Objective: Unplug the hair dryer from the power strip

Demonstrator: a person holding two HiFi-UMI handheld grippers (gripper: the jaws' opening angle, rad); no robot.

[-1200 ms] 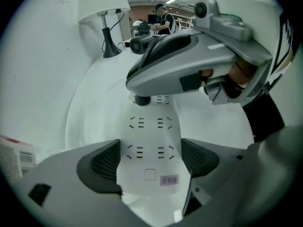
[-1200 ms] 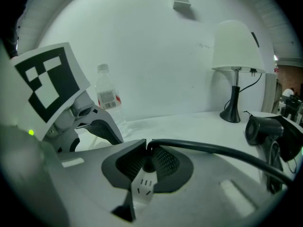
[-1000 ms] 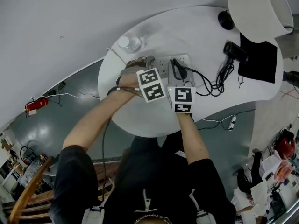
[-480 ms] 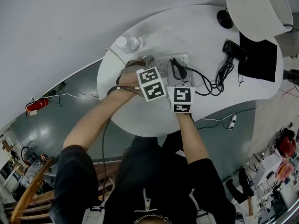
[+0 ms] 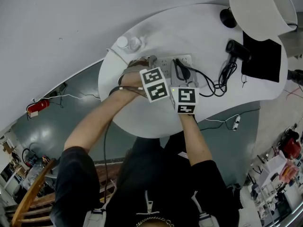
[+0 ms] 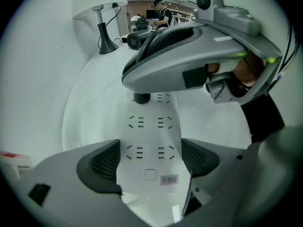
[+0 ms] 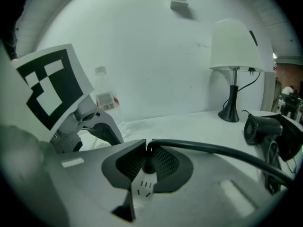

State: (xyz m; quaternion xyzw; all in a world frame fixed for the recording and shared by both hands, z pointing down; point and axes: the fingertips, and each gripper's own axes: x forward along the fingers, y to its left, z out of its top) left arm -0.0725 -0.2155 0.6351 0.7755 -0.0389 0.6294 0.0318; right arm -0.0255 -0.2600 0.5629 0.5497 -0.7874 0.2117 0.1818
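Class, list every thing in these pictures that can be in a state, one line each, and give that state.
Left gripper, shut on the power strip.
Right gripper, shut on the plug.
Plug, seated in the power strip, not yet pulled.
Power strip, flat on the table, clamped at its sides.
Hair dryer, lying on the table, untouched.
Bottle, upright, capped.
Lamp, upright; lit or not, cannot tell.
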